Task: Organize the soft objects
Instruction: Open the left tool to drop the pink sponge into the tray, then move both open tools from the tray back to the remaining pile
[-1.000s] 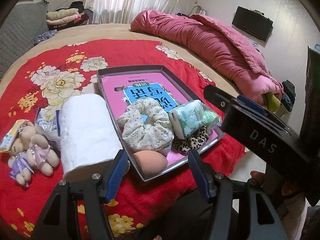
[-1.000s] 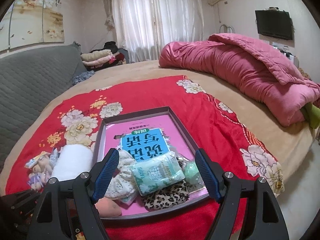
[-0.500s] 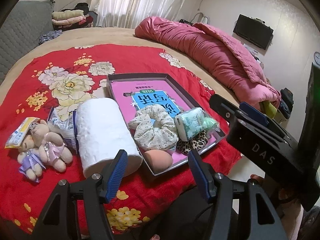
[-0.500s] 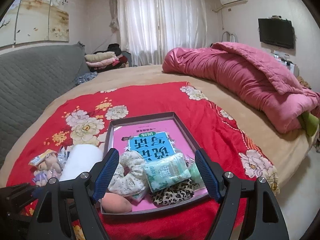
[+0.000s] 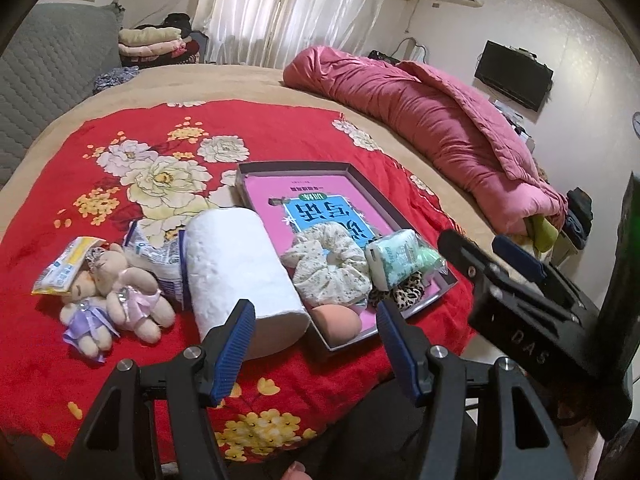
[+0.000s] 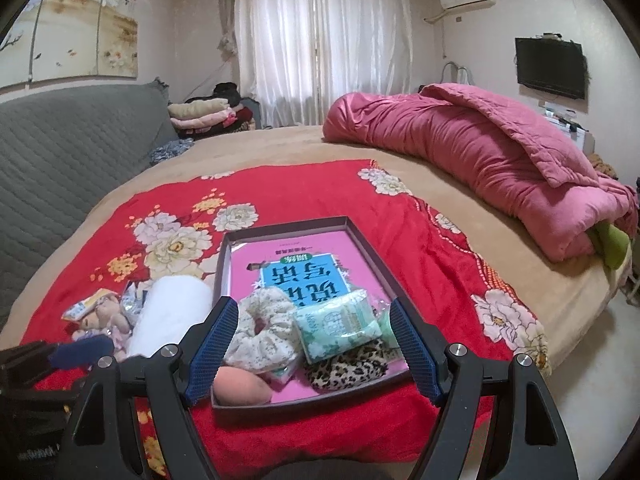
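Tray (image 5: pixel 362 185) of dark card is lying on the red flowered blanket (image 5: pixel 256 128) near the bed's front edge, its long axis running from the near edge away toward the curtains, angled a little to the left in the left wrist view. A pink book (image 6: pixel 296 256) is lining its floor, and the far half is sitting bare. Crowding the near end are a cream floral scrunchie (image 5: pixel 328 264), a green tissue pack (image 5: pixel 394 260) lying across a leopard scrunchie (image 5: pixel 400 294), and a peach makeup sponge (image 5: pixel 338 320) tucked in the front corner against the wall.

Just left of the tray, touching its long wall, a white paper roll (image 5: pixel 240 276) is lying on its side, its axis roughly parallel to the tray. Beyond it, a crinkled plastic packet (image 5: pixel 154 248) and a pair of small plush bears (image 5: pixel 116 296) are resting on the blanket, with a yellow sachet (image 5: pixel 66 268) at their heads.

The left tongs (image 5: pixel 314 330) are hovering wide open and gripping nothing, above the near ends of the roll and tray. The right tongs (image 6: pixel 314 340) are likewise spread wide and unladen over the tray's near end. Open blanket is stretching beyond the tray; a rumpled pink quilt (image 6: pixel 480 152) is taking up the bed's right side.
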`<control>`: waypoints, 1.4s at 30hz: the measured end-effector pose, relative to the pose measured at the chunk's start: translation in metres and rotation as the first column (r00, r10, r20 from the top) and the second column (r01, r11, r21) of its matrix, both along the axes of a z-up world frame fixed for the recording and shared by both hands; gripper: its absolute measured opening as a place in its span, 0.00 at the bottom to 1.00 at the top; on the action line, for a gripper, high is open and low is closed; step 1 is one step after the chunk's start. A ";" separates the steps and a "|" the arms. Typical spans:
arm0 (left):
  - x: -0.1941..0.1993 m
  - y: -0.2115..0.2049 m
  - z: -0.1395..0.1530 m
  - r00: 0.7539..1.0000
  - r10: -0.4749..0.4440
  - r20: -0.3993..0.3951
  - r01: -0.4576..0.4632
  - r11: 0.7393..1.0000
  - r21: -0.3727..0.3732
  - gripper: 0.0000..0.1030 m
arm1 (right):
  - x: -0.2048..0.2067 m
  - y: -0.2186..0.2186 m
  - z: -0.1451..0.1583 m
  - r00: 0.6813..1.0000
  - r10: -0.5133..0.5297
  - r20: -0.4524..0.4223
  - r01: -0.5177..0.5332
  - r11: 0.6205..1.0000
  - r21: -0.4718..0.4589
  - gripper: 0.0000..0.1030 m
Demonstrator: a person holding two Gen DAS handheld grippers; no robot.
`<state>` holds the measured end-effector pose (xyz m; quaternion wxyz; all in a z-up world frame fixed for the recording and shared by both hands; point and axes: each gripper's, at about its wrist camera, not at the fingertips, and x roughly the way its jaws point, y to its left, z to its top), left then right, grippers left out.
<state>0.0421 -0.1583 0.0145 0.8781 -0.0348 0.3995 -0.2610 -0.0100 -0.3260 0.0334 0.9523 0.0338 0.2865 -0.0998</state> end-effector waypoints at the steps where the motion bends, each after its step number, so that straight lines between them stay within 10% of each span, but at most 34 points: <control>1: 0.000 0.003 0.001 1.000 0.004 -0.001 -0.004 1.000 -0.005 0.61 | 0.000 0.002 0.000 1.000 0.006 -0.003 -0.006 1.000 -0.001 0.77; 30: -0.001 0.083 -0.001 0.990 0.132 -0.044 -0.133 0.990 -0.034 0.61 | -0.007 0.074 0.023 0.981 0.195 0.009 -0.194 0.980 -0.046 0.77; 42: 0.028 0.193 -0.034 0.922 0.357 -0.148 -0.368 0.928 -0.057 0.61 | 0.015 0.124 0.011 0.935 0.350 -0.065 -0.353 0.934 -0.054 0.77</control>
